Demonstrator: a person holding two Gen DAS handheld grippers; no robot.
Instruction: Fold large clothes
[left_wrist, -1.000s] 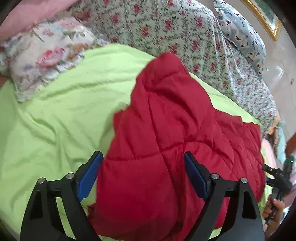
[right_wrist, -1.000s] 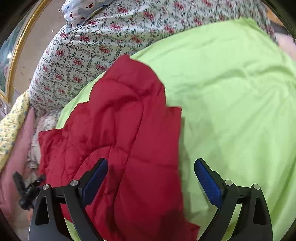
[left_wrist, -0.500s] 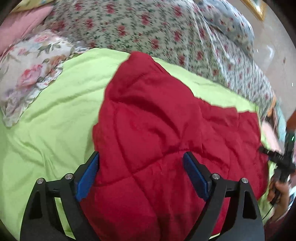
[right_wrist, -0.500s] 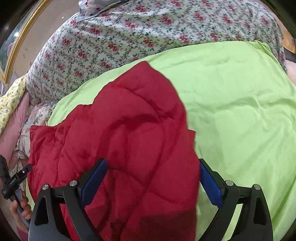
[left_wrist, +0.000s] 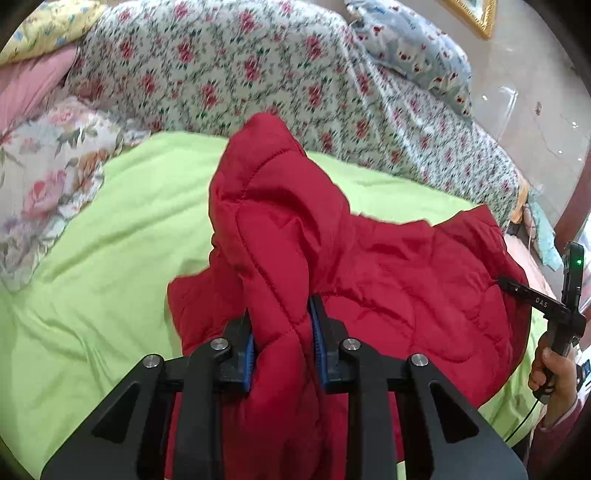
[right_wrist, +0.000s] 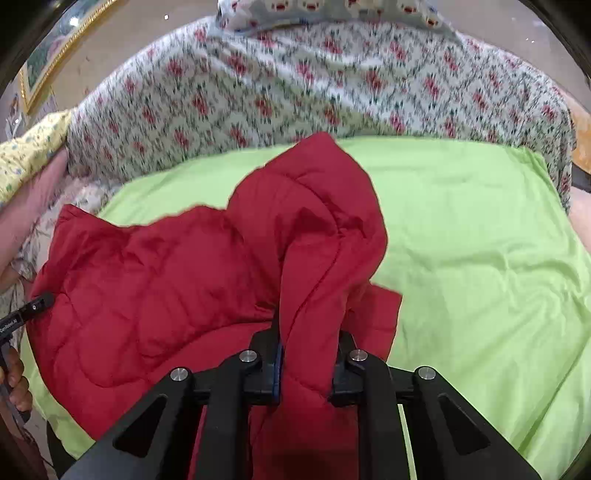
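Note:
A red quilted jacket (left_wrist: 388, 266) lies crumpled on a lime-green sheet (left_wrist: 110, 258). In the left wrist view my left gripper (left_wrist: 282, 343) is closing on a raised fold of the jacket, and its blue pads press the fabric from both sides. In the right wrist view the jacket (right_wrist: 147, 288) spreads to the left, and my right gripper (right_wrist: 308, 369) is closing on another bunched fold at its edge, pads pinching it. Both pinched folds stand lifted above the sheet (right_wrist: 480, 258).
A floral blanket (left_wrist: 240, 74) is heaped behind the sheet. A rose-print pillow (left_wrist: 44, 177) lies at the left and a blue pillow (left_wrist: 417, 55) at the back. A hand (left_wrist: 550, 369) holds the other gripper at the jacket's far edge. Bare floor shows beyond.
Both grippers went from wide open over the flat jacket to pinched on its fabric. The gripped folds have risen and the jacket has bunched up.

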